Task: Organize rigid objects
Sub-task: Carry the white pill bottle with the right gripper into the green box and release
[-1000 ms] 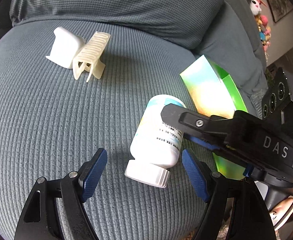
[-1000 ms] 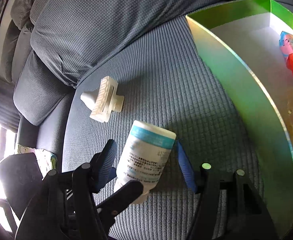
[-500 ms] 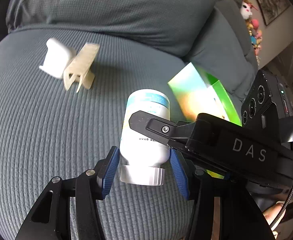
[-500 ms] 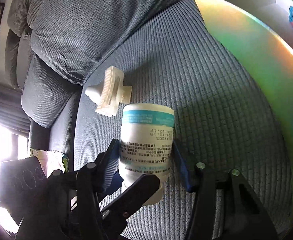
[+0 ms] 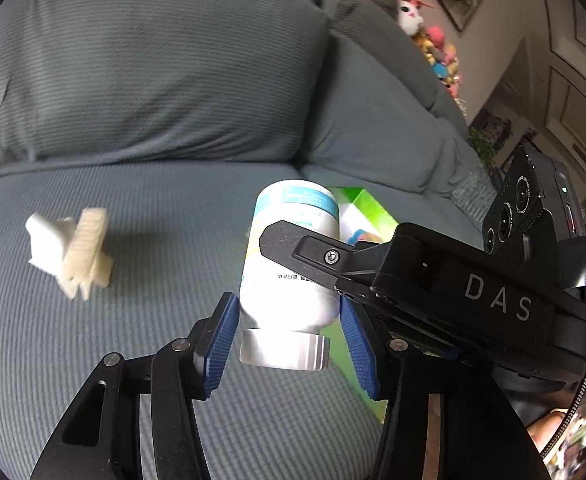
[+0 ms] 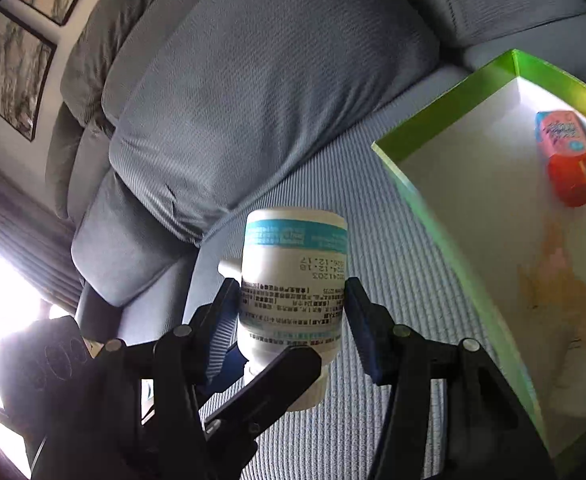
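Left gripper (image 5: 289,332): blue pads closed onto the lower body of a white bottle (image 5: 293,264), one pad on each side just above the cap. Right gripper (image 6: 293,320): also clamped on the same bottle, its blue pads pressing the printed label from both sides; in the left wrist view one of its black fingers (image 5: 305,248) crosses the front of the bottle.

White bottle: plastic, teal band near the far end, black print on the label, ribbed white cap (image 5: 285,350) pointing back toward the cameras. Held between the two grippers, apparently clear of the seat.

Green box (image 6: 445,128): open, white inside, standing on the seat just to the right of the bottle. Inside, near its far corner, lies a small orange bottle (image 6: 565,156) with a pink and blue label. An orange smear marks the box floor.

White clip (image 5: 87,252): ribbed, cream, on the seat well to the left, touching a white block (image 5: 45,244); both blurred.

Sofa (image 5: 133,200): grey ribbed fabric, back cushion behind. Soft toys (image 5: 433,48) sit past the sofa arm; framed pictures (image 6: 17,64) hang on the wall.
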The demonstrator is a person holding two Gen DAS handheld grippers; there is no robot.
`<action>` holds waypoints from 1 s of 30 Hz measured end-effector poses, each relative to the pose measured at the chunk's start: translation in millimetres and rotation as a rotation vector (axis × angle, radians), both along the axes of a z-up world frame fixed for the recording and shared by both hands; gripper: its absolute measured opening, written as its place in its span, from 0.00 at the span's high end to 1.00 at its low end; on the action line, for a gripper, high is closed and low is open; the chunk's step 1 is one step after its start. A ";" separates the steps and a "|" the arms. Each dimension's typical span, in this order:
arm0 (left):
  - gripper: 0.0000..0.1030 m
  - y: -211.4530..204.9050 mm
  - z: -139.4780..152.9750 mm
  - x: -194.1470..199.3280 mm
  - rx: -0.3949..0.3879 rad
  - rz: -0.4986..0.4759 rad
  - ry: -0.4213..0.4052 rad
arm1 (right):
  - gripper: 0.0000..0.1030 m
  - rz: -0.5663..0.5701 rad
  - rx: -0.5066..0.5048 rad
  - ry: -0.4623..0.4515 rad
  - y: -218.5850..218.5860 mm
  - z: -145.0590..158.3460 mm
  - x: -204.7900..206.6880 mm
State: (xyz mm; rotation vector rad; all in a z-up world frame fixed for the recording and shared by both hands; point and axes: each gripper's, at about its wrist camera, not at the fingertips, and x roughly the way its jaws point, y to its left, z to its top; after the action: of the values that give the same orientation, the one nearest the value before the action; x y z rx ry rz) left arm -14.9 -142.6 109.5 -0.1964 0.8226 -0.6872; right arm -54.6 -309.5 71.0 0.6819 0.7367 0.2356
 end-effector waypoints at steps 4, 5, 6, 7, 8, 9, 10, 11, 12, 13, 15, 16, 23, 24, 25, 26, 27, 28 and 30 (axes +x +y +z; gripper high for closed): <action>0.48 -27.1 8.1 4.0 0.002 -0.060 -0.041 | 0.49 -0.067 0.021 -0.032 -25.6 6.5 -7.2; 0.48 -34.8 10.7 4.2 -0.001 -0.075 -0.047 | 0.49 -0.086 0.023 -0.040 -30.9 8.5 -10.0; 0.48 -41.1 11.7 5.0 -0.005 -0.090 -0.052 | 0.49 -0.107 0.022 -0.048 -37.8 11.1 -13.5; 0.48 -47.9 12.6 5.7 -0.010 -0.105 -0.057 | 0.49 -0.124 0.022 -0.053 -43.2 12.2 -16.5; 0.48 -54.9 12.9 6.5 -0.015 -0.120 -0.062 | 0.49 -0.142 0.022 -0.058 -48.6 12.6 -19.9; 0.48 -60.9 12.7 7.2 -0.017 -0.131 -0.064 | 0.49 -0.162 0.023 -0.061 -54.8 12.6 -22.7; 0.48 -66.8 12.4 8.5 -0.019 -0.141 -0.063 | 0.49 -0.176 0.024 -0.062 -59.5 12.3 -24.1; 0.48 -72.7 12.0 9.5 -0.021 -0.151 -0.059 | 0.49 -0.186 0.027 -0.061 -63.2 11.2 -25.7; 0.48 -77.2 11.0 11.2 -0.024 -0.156 -0.053 | 0.49 -0.199 0.031 -0.059 -68.7 9.9 -26.8; 0.48 -81.2 9.8 13.3 -0.028 -0.162 -0.045 | 0.49 -0.208 0.042 -0.056 -72.7 8.3 -27.0; 0.48 -89.4 7.8 17.4 -0.030 -0.174 -0.033 | 0.50 -0.222 0.059 -0.050 -80.8 4.5 -27.9; 0.48 -92.4 7.3 17.9 -0.029 -0.180 -0.029 | 0.50 -0.232 0.063 -0.042 -84.5 2.0 -28.0; 0.48 -103.3 -0.2 21.6 -0.043 -0.204 0.005 | 0.50 -0.268 0.059 -0.006 -94.7 -2.7 -27.7; 0.48 -103.5 -1.3 22.0 -0.046 -0.206 0.009 | 0.50 -0.272 0.057 -0.002 -94.9 -2.7 -27.4; 0.48 -104.1 -2.6 22.9 -0.050 -0.206 0.015 | 0.50 -0.277 0.056 0.003 -95.2 -3.8 -27.8; 0.48 -103.4 -5.2 22.8 -0.056 -0.206 0.022 | 0.50 -0.282 0.056 0.009 -96.4 -5.0 -27.8; 0.48 -105.1 -8.4 21.3 -0.060 -0.205 0.030 | 0.50 -0.291 0.052 0.018 -97.3 -6.3 -27.5; 0.48 -106.2 -11.1 21.5 -0.062 -0.205 0.040 | 0.50 -0.298 0.050 0.028 -97.8 -7.9 -27.8; 0.48 -106.8 -15.5 22.5 -0.069 -0.206 0.063 | 0.50 -0.321 0.031 0.052 -99.6 -10.9 -28.2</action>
State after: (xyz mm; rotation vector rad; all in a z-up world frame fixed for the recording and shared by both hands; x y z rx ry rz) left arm 7.6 -249.4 93.9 -0.1972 0.8877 -0.9078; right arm -82.8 -409.1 60.1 0.8264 0.6631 -0.0646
